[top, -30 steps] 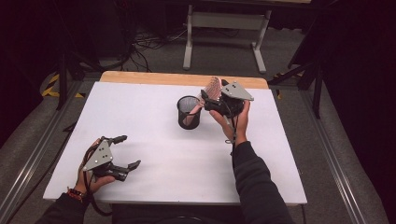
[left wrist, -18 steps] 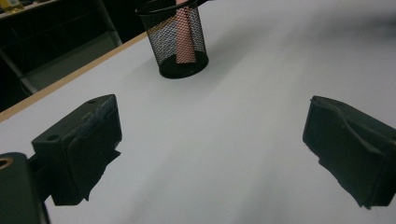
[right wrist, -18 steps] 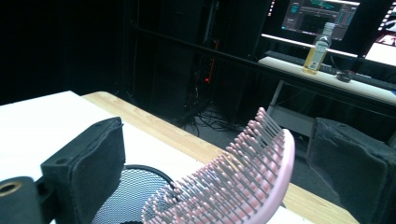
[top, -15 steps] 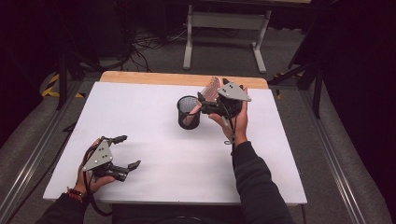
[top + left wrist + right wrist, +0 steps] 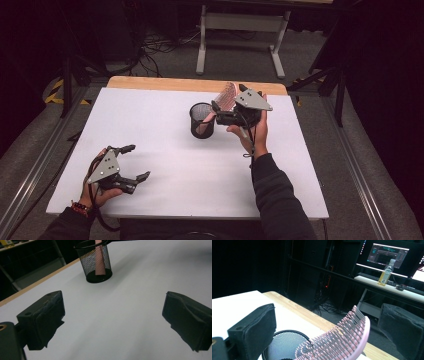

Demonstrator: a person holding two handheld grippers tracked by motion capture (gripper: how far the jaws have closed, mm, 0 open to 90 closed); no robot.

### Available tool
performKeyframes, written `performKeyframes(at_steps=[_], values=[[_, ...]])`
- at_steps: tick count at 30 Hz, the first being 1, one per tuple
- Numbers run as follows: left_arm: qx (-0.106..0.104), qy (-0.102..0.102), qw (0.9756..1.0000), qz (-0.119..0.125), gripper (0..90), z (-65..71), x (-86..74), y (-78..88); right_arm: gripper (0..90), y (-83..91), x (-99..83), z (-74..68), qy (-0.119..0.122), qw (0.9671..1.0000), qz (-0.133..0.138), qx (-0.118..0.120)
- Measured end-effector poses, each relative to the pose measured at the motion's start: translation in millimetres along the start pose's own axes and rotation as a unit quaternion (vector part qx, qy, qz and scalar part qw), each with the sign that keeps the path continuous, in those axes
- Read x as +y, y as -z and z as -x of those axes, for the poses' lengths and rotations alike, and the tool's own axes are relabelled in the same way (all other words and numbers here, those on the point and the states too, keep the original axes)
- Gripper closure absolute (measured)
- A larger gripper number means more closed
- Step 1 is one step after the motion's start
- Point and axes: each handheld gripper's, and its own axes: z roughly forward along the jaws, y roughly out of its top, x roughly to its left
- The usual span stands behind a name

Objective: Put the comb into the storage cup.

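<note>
Right gripper view: fingers [image 5: 252,330] wide beside brush [image 5: 337,342]

The table [image 5: 165,210] runs away from the person; the cup [image 5: 202,120] stands on it past the middle, toward the far edge. The brush [image 5: 225,97] sits in the cup handle down, its head leaning out over the rim to the right — toward the right gripper [image 5: 216,109], which hangs just right of the cup with the head between its jaws, untouched by either pad. The left gripper [image 5: 134,162] rests near the table's near left corner, well apart from the cup; in its own view the cup [image 5: 96,262] lies ahead and to the left. Behind the table a desk [image 5: 387,286] carries a bottle [image 5: 386,272]; monitors [image 5: 389,252] stand behind that.
</note>
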Motion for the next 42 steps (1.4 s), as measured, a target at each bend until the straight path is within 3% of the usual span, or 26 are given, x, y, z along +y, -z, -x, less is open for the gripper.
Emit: performKeyframes(at_steps=[21,24,33,42], values=[[0.003,-0.001,1.0000,-0.002,5.4,-0.6,-0.1,0.0,3.0,21.8,1.9,1.0,0.013,0.9998,0.003,0.012],[0.003,0.000,1.0000,-0.001,5.5,-1.2,-0.1,0.5,3.2,26.4,0.5,0.3,0.018,0.9995,-0.003,0.027],[0.004,-0.001,1.0000,-0.003,5.4,-0.7,-0.2,0.0,3.6,36.2,-7.3,-2.4,0.035,0.9985,-0.017,0.039],[0.001,-0.002,1.0000,-0.006,5.4,-0.3,-0.8,-1.4,4.0,46.6,-16.2,-4.5,0.037,0.9989,-0.009,0.029]])
